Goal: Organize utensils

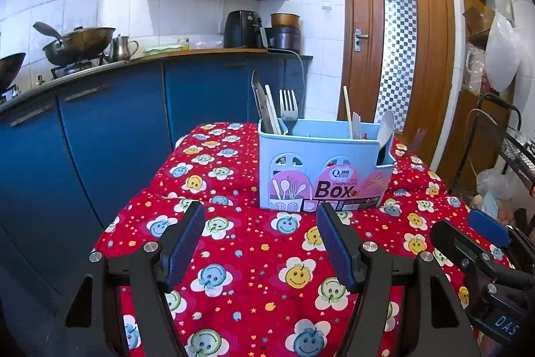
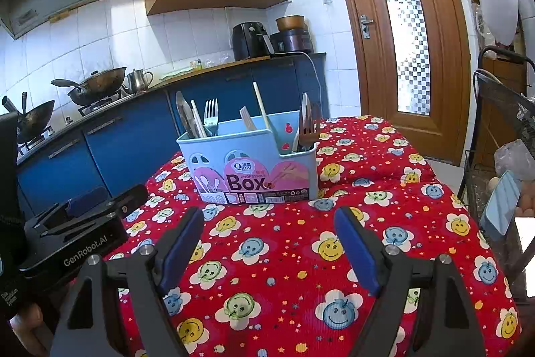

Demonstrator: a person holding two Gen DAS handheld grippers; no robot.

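Note:
A light blue utensil box (image 1: 321, 156) labelled "Box" stands on the red flowered tablecloth (image 1: 254, 256); it also shows in the right wrist view (image 2: 250, 156). In it stand a metal fork (image 1: 289, 114), chopsticks (image 1: 347, 111), a white spoon (image 1: 386, 126) and a dark wooden fork (image 2: 306, 131). My left gripper (image 1: 260, 223) is open and empty, low over the cloth in front of the box. My right gripper (image 2: 269, 226) is open and empty, also in front of the box. Each gripper shows at the edge of the other's view.
Blue kitchen cabinets (image 1: 110, 129) with woks (image 1: 80, 42) and a kettle stand behind and left of the table. A wooden door (image 1: 398, 32) is at the back right. A black wire rack (image 2: 501, 136) with bags stands right of the table.

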